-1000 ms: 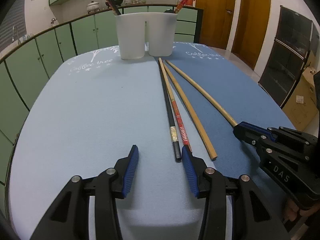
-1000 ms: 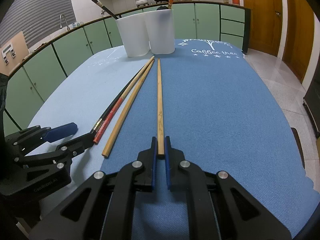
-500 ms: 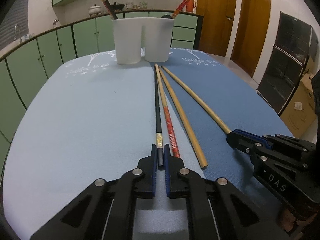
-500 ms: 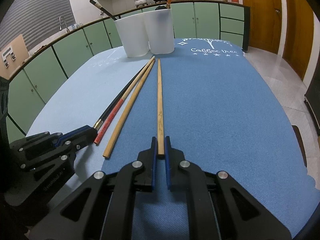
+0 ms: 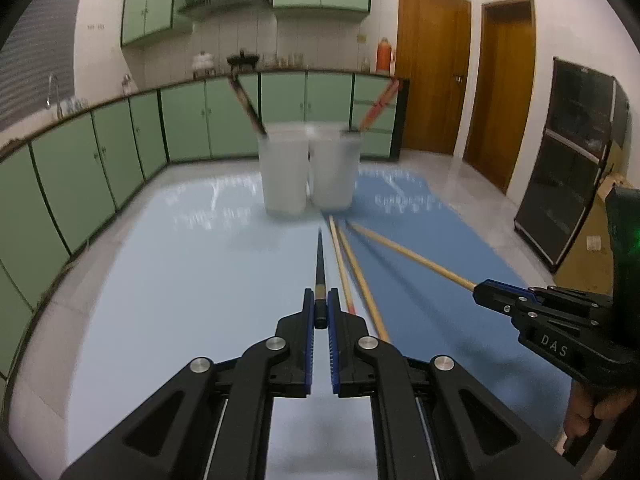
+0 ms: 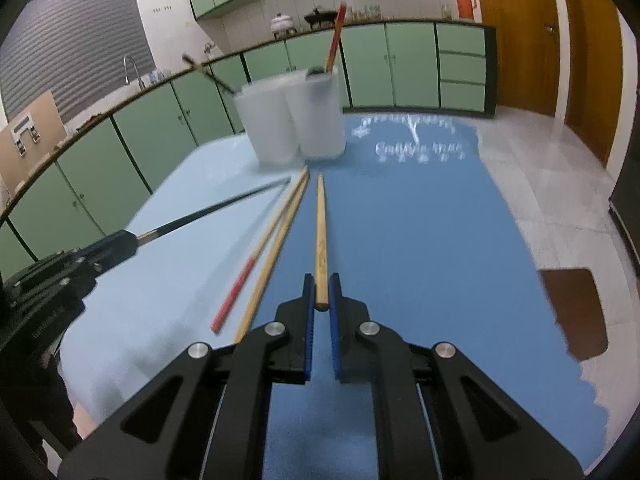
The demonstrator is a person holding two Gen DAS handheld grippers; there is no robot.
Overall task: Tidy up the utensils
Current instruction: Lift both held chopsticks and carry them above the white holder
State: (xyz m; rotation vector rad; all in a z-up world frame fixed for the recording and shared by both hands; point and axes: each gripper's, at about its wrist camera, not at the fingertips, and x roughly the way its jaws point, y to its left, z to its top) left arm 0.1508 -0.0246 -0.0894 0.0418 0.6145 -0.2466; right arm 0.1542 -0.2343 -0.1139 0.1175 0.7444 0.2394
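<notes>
The left gripper [image 5: 320, 308] has its jaws clenched on a slim black chopstick [image 5: 320, 258]. The right gripper [image 6: 321, 294] clamps a plain wooden chopstick [image 6: 321, 224], pointing to twelve o'clock at two white plastic cups [image 6: 290, 120] on the blue desk [image 6: 420, 240].

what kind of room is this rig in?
Most likely a home-style kitchen: green base cabinets under a long countertop, a sink faucet at the left, and a pot on the counter. Chopsticks lie on a blue table mat.

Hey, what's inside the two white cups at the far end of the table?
A dark chopstick leans out of the left white cup, and a red-orange chopstick stands in the right white cup, beside a dark item at its rim. The frosted walls hide everything lower down.
</notes>
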